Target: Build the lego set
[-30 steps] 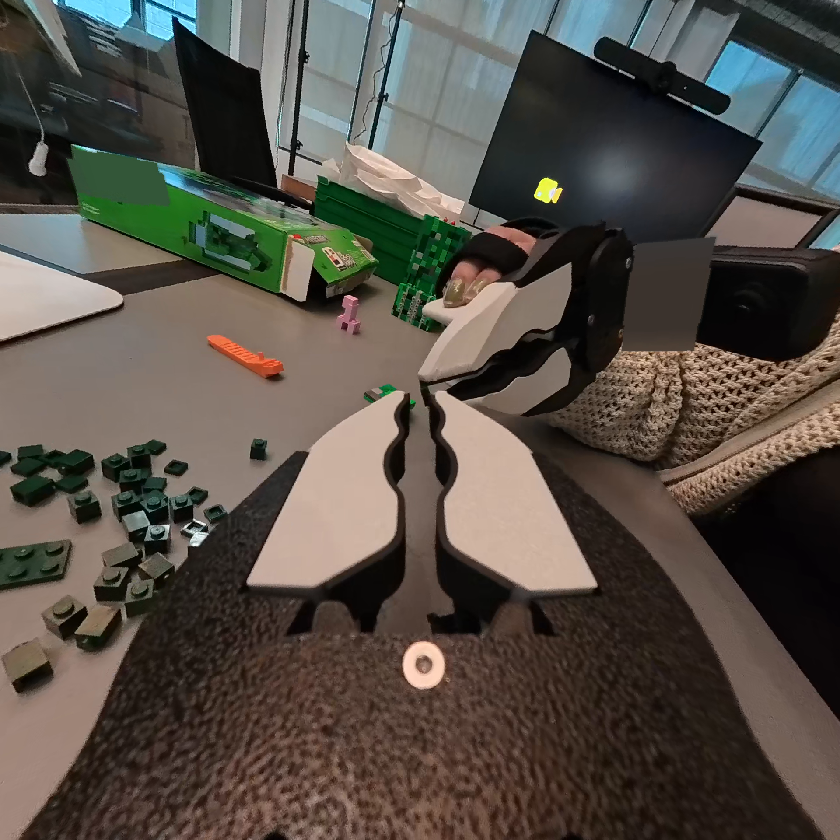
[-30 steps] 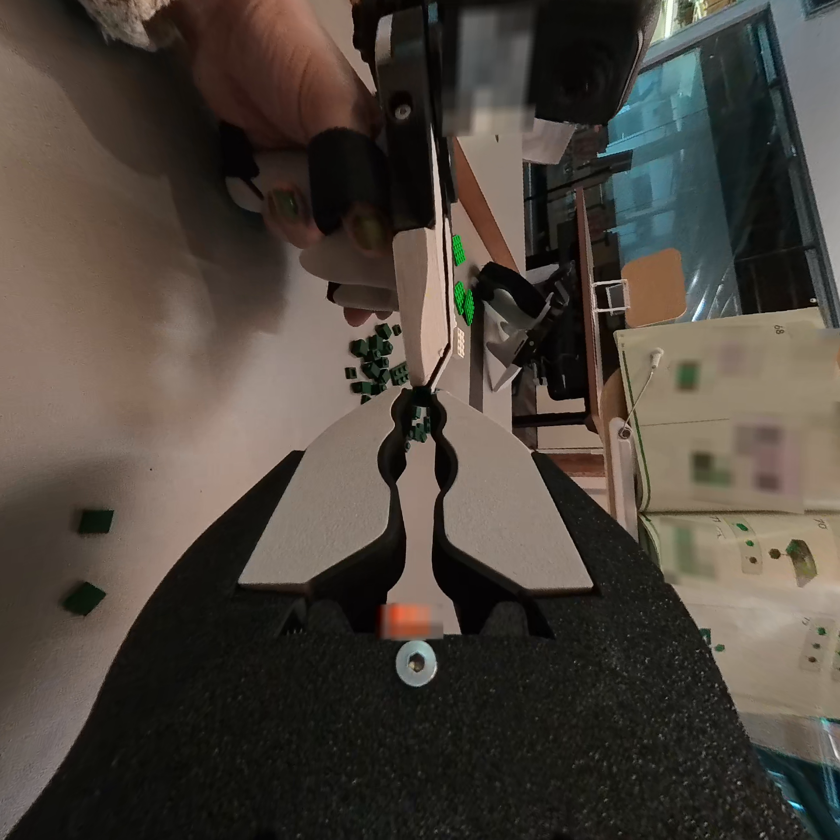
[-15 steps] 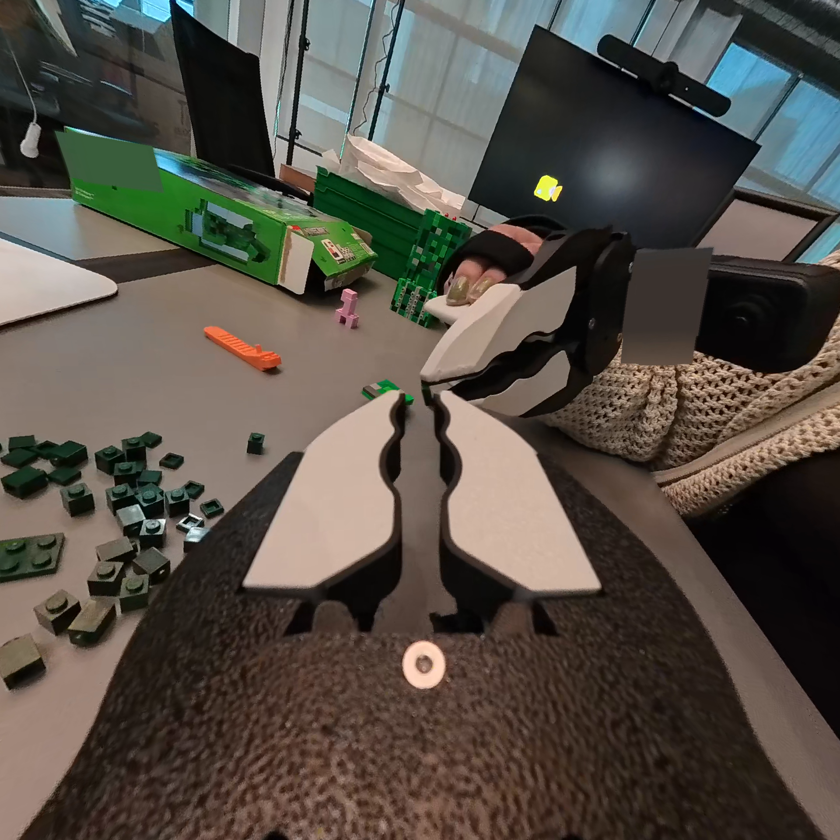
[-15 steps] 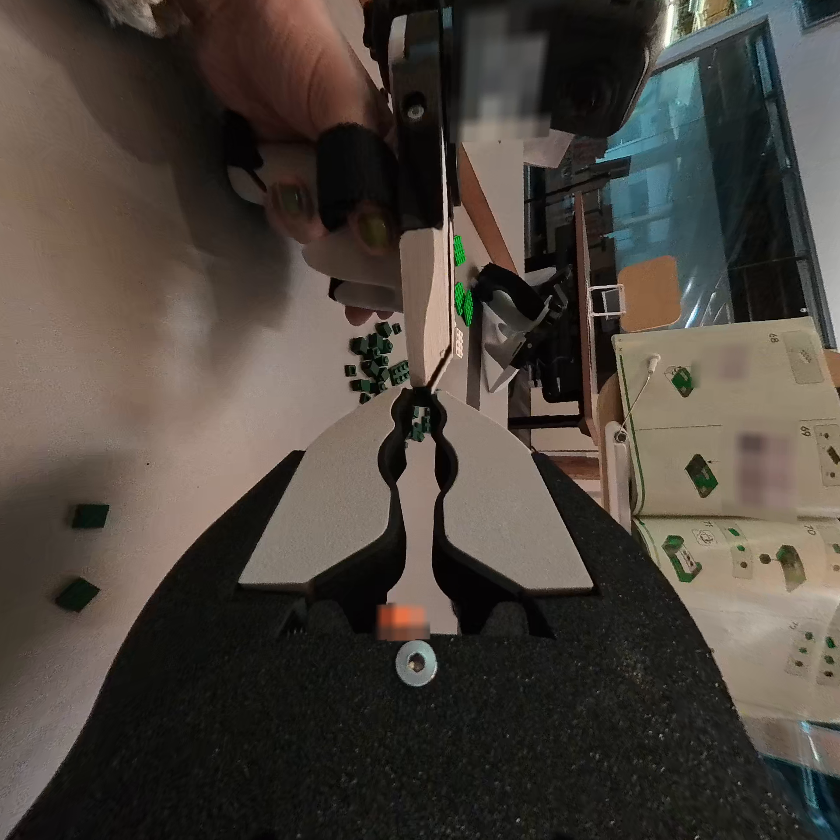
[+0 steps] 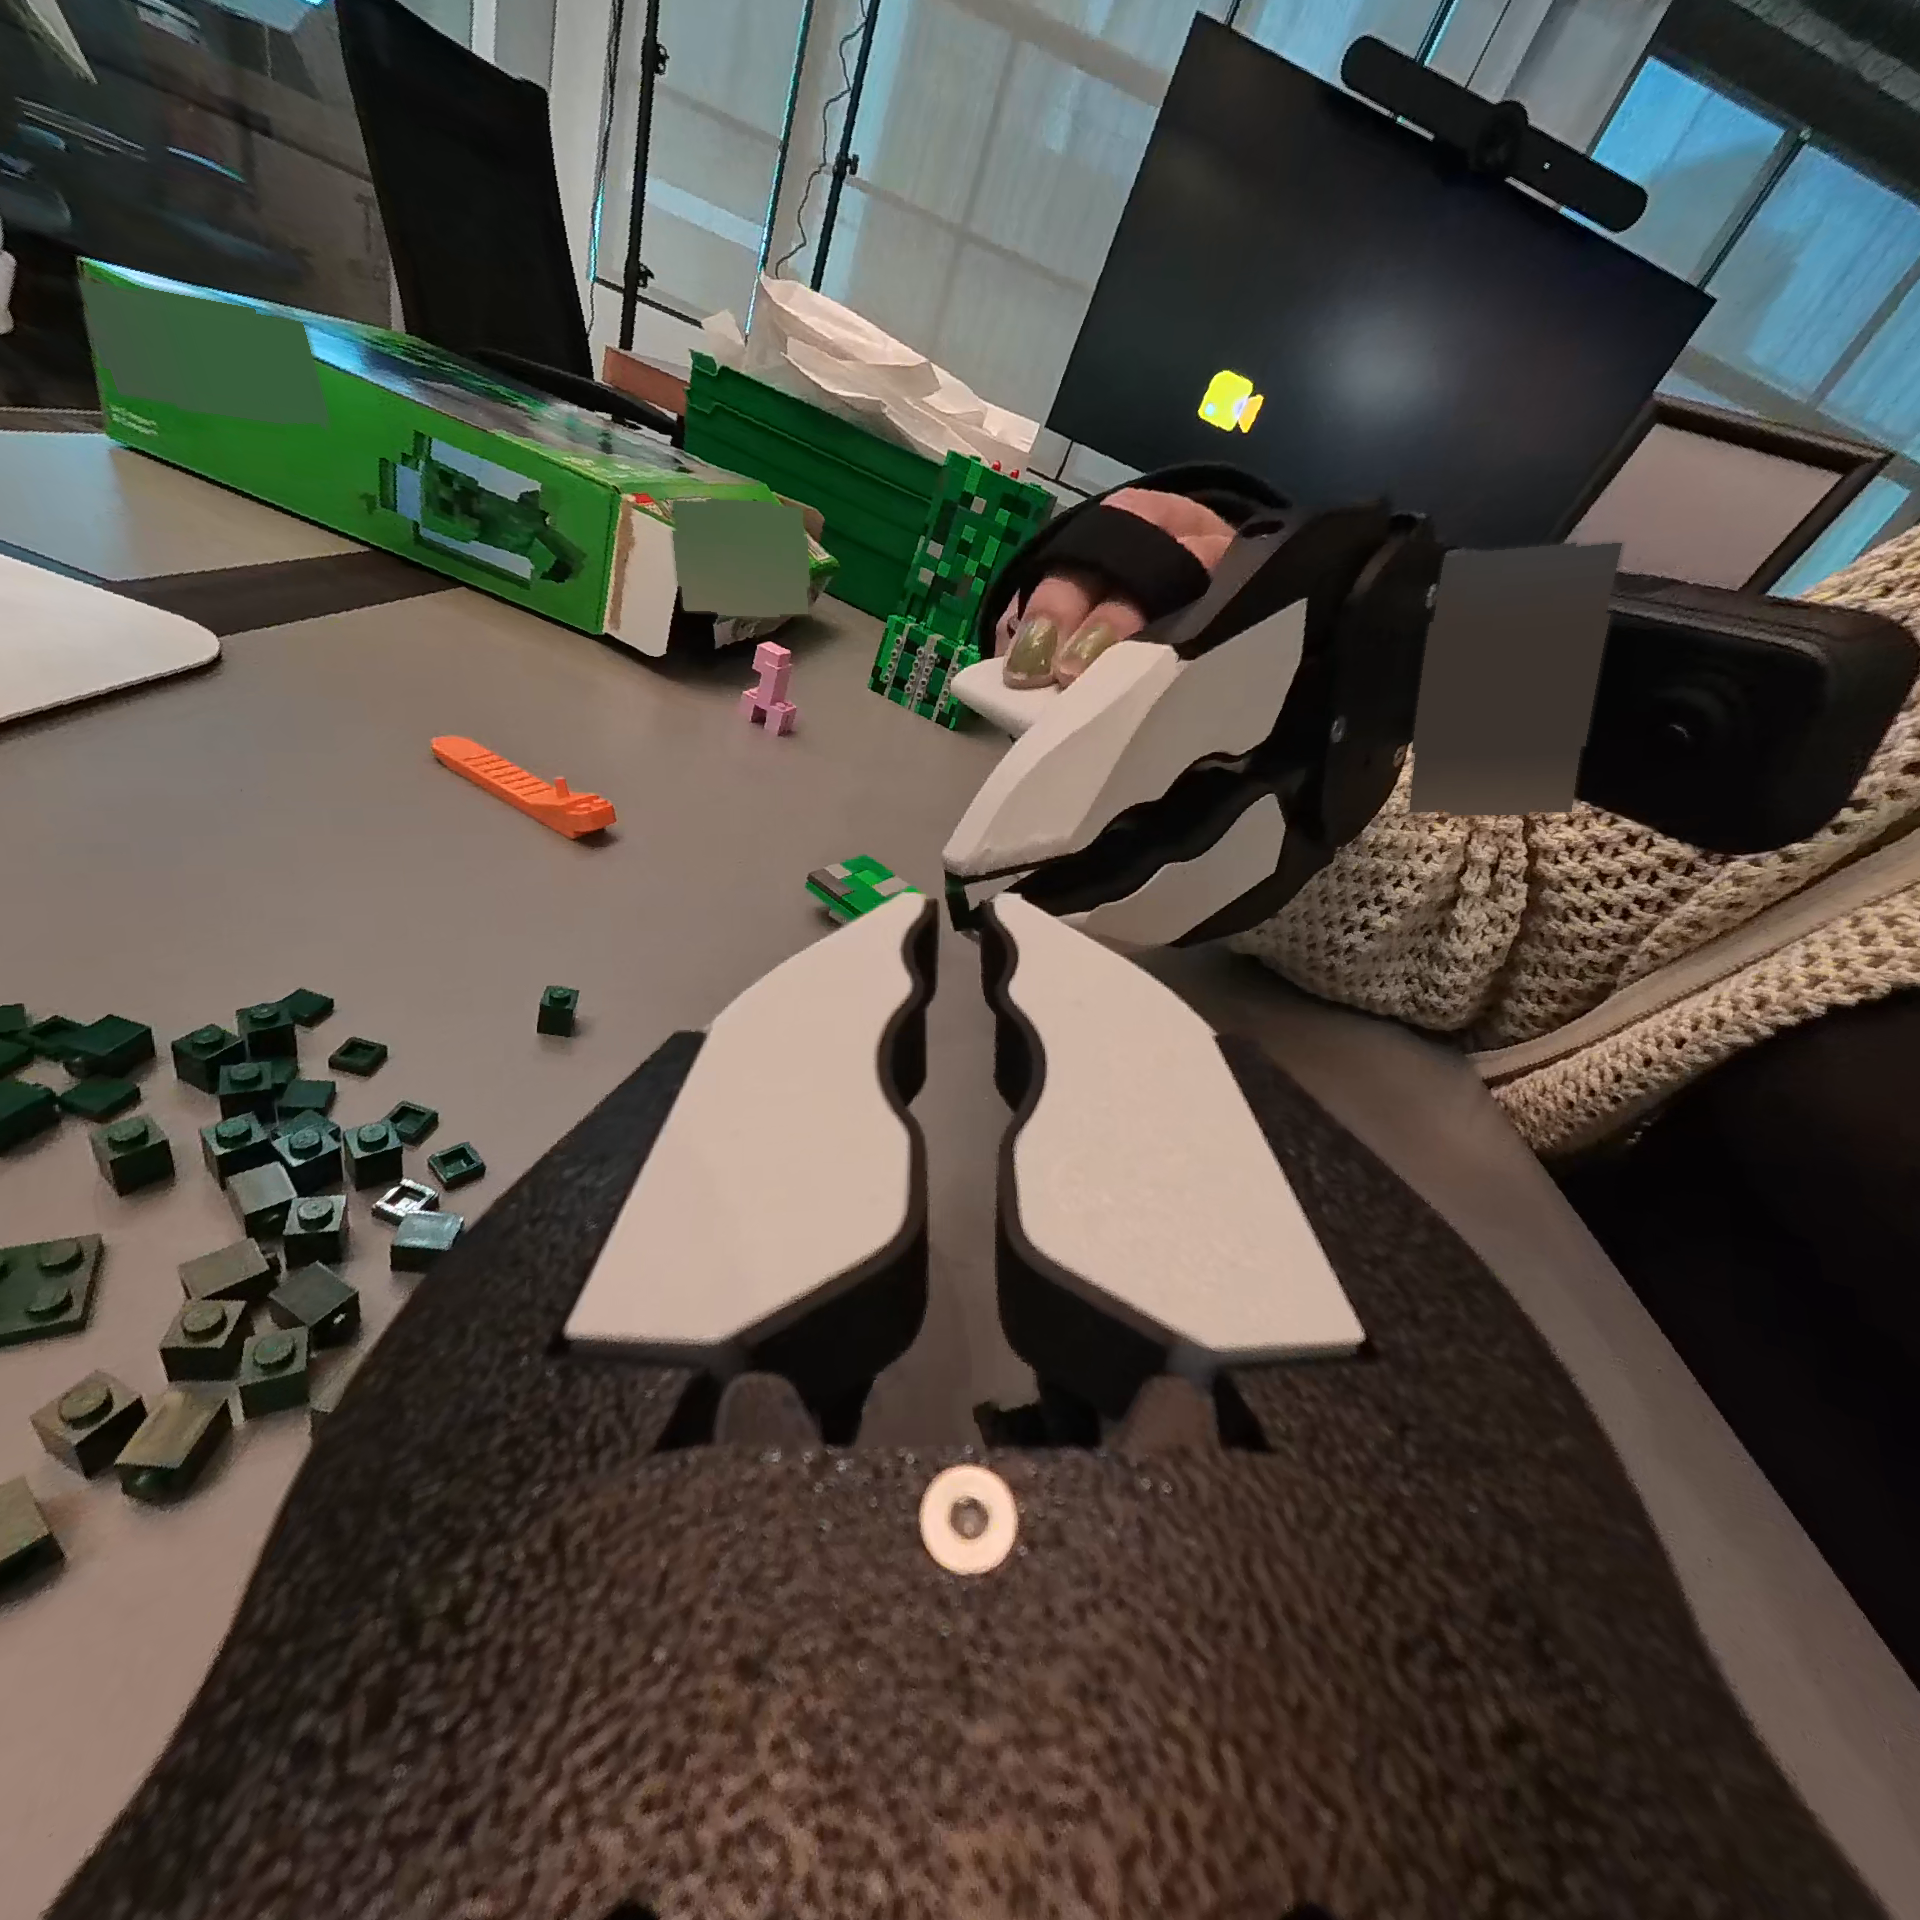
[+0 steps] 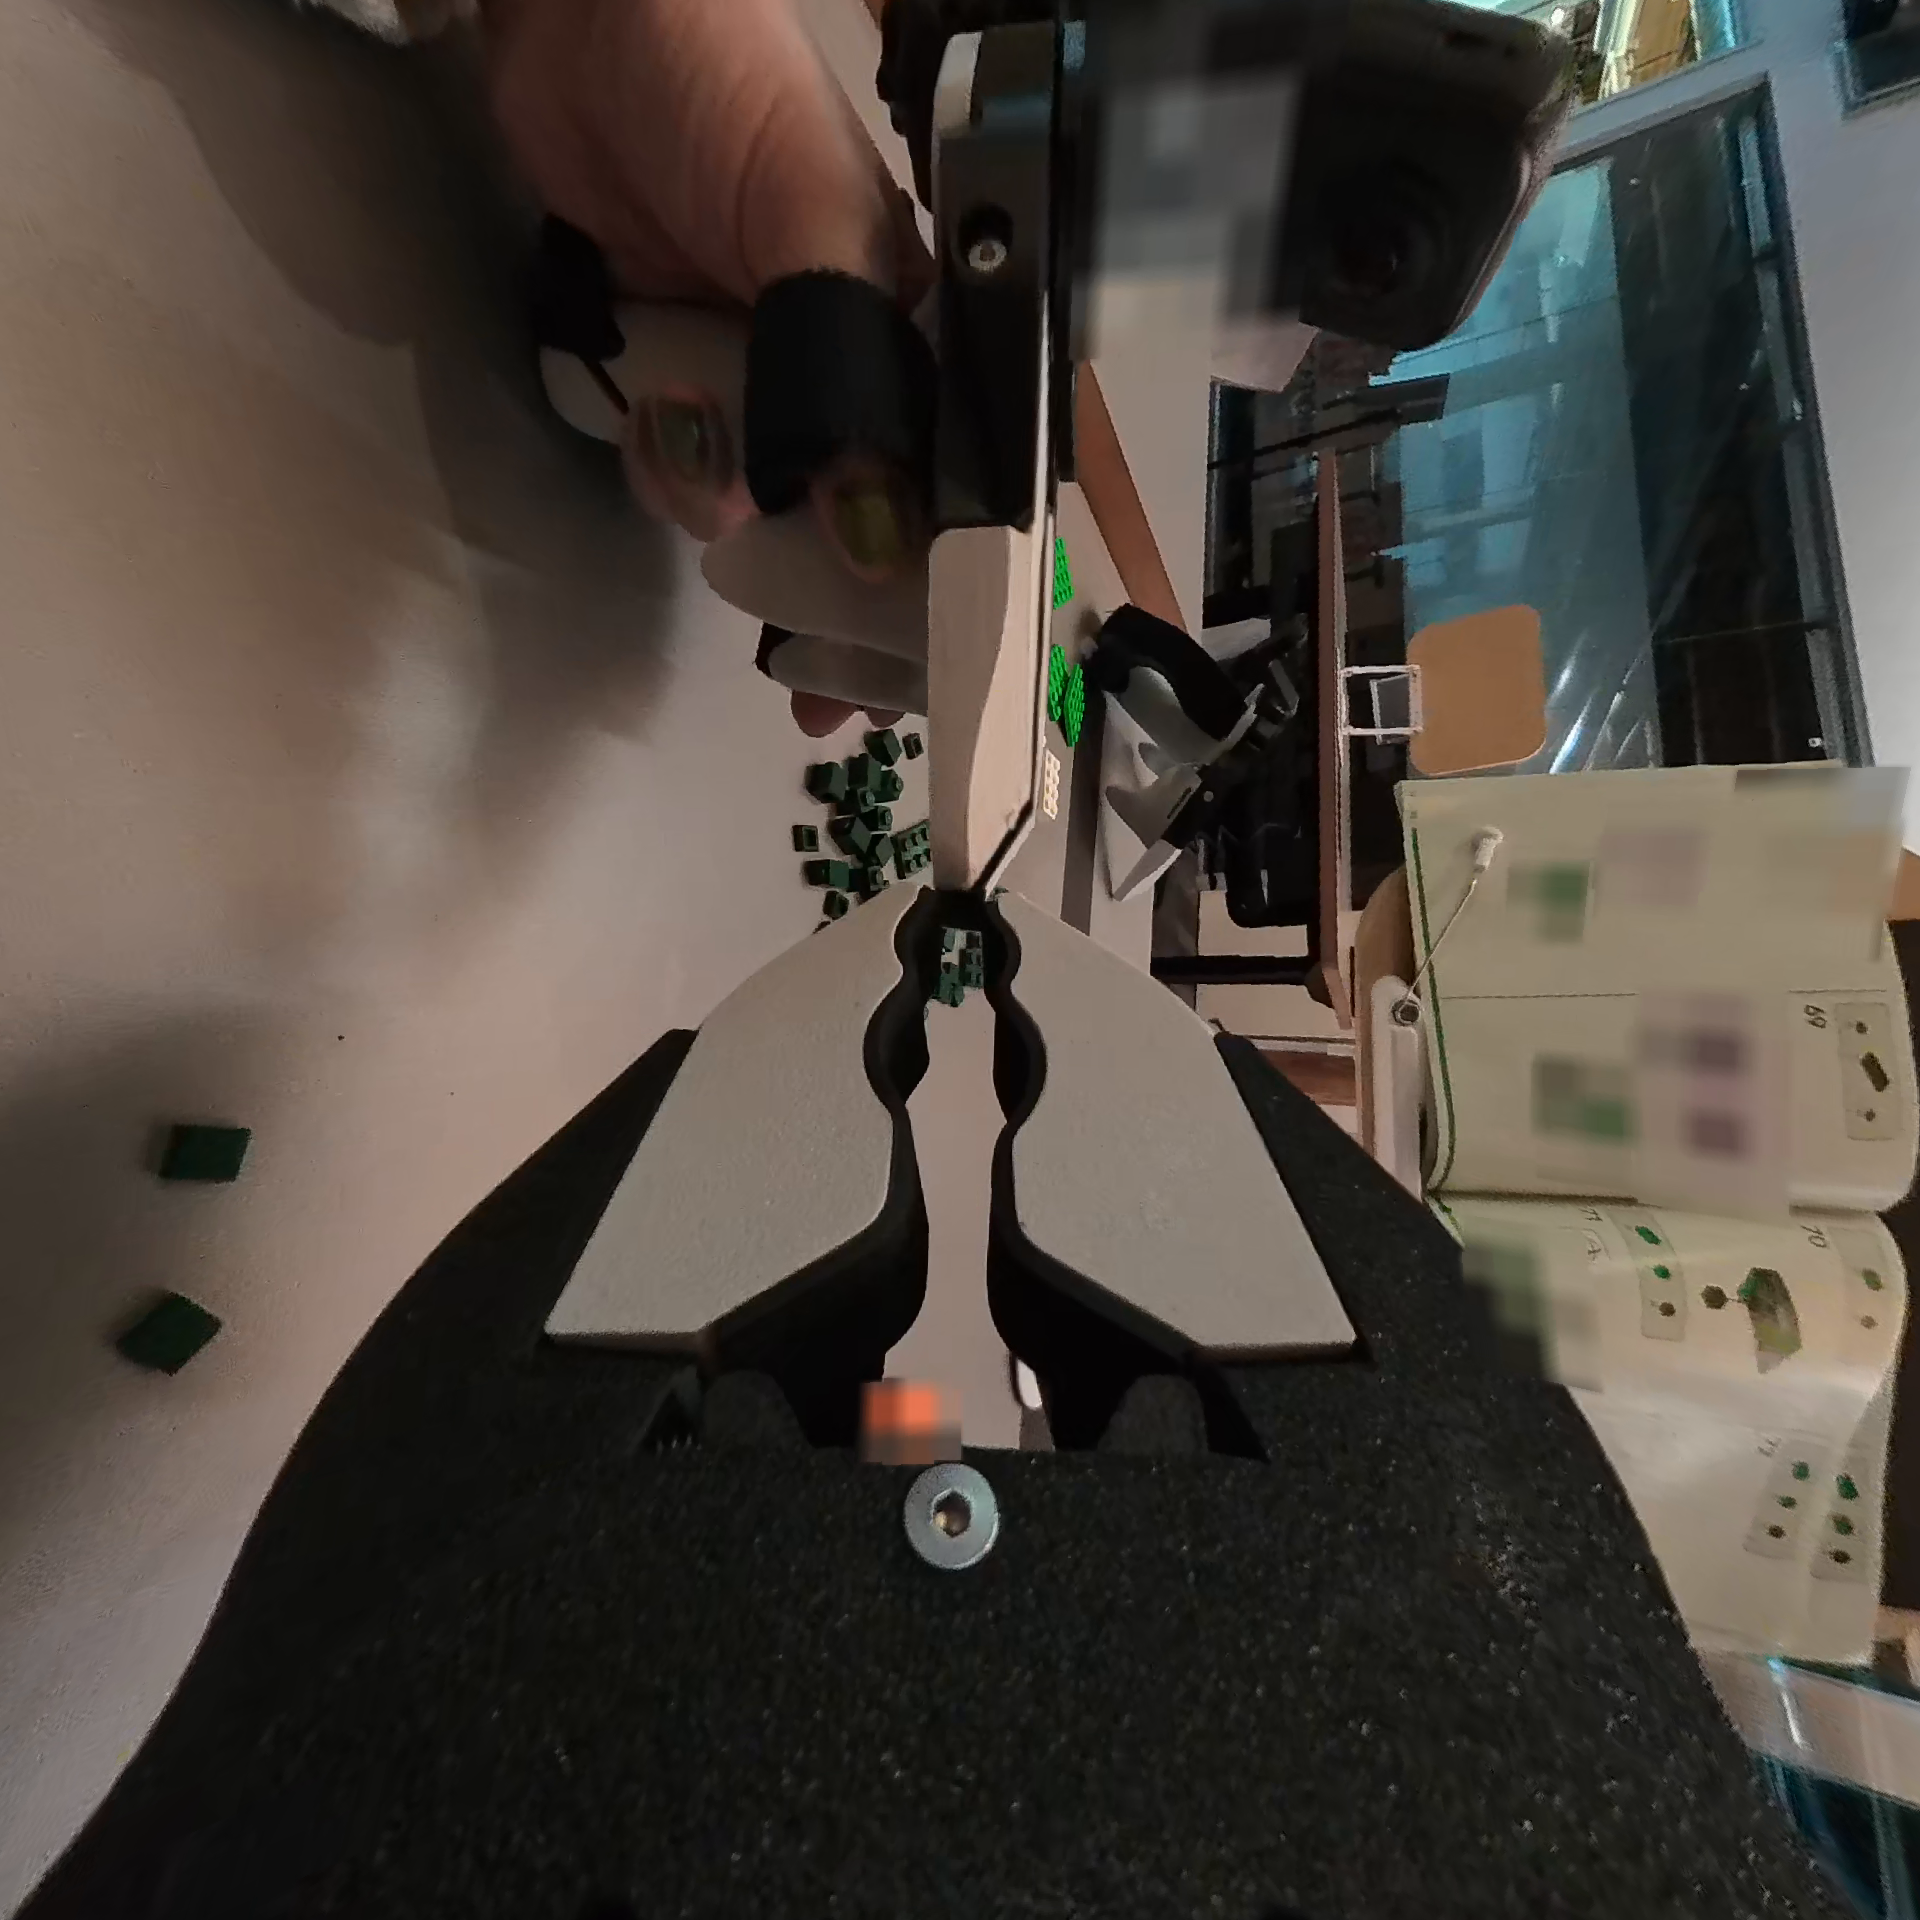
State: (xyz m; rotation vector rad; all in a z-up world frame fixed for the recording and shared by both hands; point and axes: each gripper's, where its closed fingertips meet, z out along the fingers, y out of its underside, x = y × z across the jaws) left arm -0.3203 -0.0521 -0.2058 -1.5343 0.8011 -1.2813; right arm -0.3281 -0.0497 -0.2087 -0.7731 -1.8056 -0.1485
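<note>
Both hand-held grippers meet tip to tip above the grey table (image 5: 312,852). Seen from its own camera, the left gripper (image 5: 961,914) has its jaws drawn close, and a tiny dark green lego piece (image 5: 958,906) sits right at the tips; whether these jaws pinch it cannot be told. The right gripper (image 5: 971,868) comes in from the right with its tips touching that same spot, its jaws also nearly together, worked by a hand (image 5: 1101,582) in a black strap and a knitted sleeve (image 5: 1558,935). In the right wrist view the right gripper (image 6: 961,914) shows a small dark green studded piece between its fingertips, with the left gripper (image 6: 971,873) pressing down edge-on against it. Loose dark green bricks (image 5: 239,1164) lie scattered well to the left of the left gripper, an orange brick separator (image 5: 520,784) farther out, and a small green and grey assembly (image 5: 857,883) just beside the meeting tips. An open instruction booklet (image 6: 1662,1143) lies at the right.
</note>
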